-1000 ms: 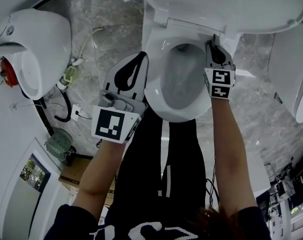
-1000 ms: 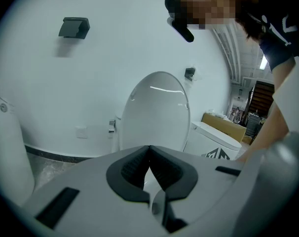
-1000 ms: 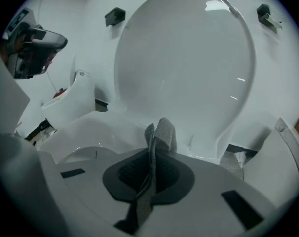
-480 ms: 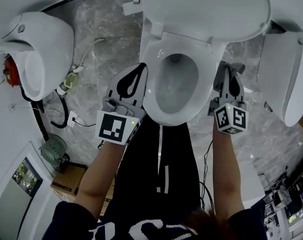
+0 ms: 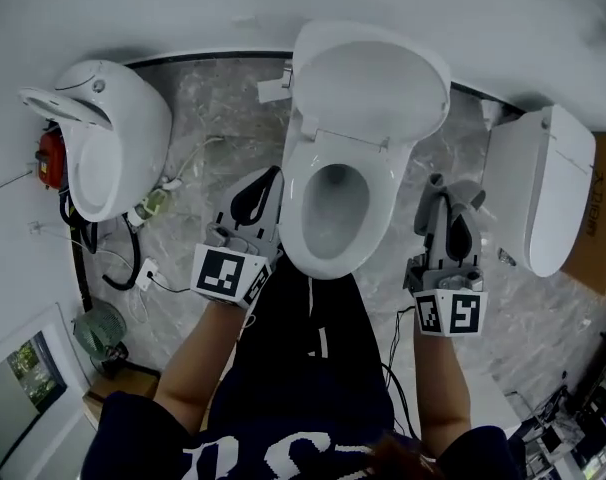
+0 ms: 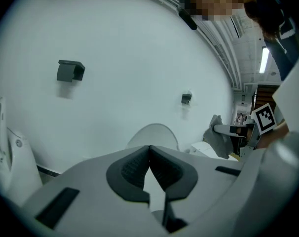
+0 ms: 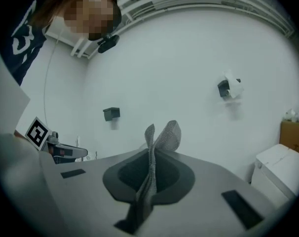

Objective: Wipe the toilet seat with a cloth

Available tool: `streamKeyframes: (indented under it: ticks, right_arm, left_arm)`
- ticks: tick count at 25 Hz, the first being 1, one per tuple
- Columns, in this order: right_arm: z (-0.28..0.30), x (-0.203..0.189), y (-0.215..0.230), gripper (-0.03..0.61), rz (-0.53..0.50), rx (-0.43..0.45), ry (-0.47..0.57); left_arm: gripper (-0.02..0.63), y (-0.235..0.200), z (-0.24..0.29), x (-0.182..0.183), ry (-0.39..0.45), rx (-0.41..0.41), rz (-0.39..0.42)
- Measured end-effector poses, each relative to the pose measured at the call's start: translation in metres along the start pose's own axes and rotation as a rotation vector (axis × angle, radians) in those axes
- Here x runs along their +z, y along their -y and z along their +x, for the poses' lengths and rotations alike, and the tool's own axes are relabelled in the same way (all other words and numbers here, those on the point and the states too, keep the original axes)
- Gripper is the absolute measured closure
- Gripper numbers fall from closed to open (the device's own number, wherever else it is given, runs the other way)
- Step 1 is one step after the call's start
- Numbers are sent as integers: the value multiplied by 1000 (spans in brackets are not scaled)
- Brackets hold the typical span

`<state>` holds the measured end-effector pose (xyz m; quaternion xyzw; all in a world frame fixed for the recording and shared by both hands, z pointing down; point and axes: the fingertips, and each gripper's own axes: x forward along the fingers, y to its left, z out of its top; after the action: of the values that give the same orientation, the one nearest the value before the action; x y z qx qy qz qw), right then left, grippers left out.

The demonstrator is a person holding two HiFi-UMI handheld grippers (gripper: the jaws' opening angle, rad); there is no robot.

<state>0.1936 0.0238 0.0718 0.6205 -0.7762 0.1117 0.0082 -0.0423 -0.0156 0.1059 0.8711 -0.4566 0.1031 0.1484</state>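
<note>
The white toilet stands in the middle of the head view with its lid (image 5: 373,78) raised and its seat (image 5: 294,223) down around the bowl. My left gripper (image 5: 271,178) hangs just left of the seat, jaws shut with nothing between them (image 6: 149,148). Off to the right of the bowl, clear of the seat, my right gripper (image 5: 451,190) is shut on a grey cloth (image 5: 465,196). In the right gripper view the cloth (image 7: 162,137) sticks up from between the pads of the right gripper (image 7: 152,157). The left gripper view shows the lid (image 6: 153,134) ahead.
A second toilet (image 5: 113,148) stands at the left and a third (image 5: 538,193) at the right, beside a cardboard box (image 5: 598,218). Cables and a socket (image 5: 146,271) lie on the marble floor at left. The person's black trousers (image 5: 318,358) are in front of the bowl.
The right gripper has come off the back right of the seat rim and drawn back beside the bowl with the cloth. The head view has pulled back; the left gripper stayed left of the seat.
</note>
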Motion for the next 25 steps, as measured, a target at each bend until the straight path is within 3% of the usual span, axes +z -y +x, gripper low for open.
streamKeyframes:
  ticks: [6,12,18,25]
  right_arm:
    - [-14,98,-16,554,-36,53,113]
    - [-52,183,-50,554,-84,110,152]
    - [-77,222,-62,555,-108,138,210]
    - [-93,238,-59,554,-115,162,273]
  left_arm:
    - [603,16,-26,76,67,25,33]
    - [603,47,-77,156,137,27,72]
    - [603,68,-101,180,169,34,94]
    - [603,90,-121,194,182,32,111]
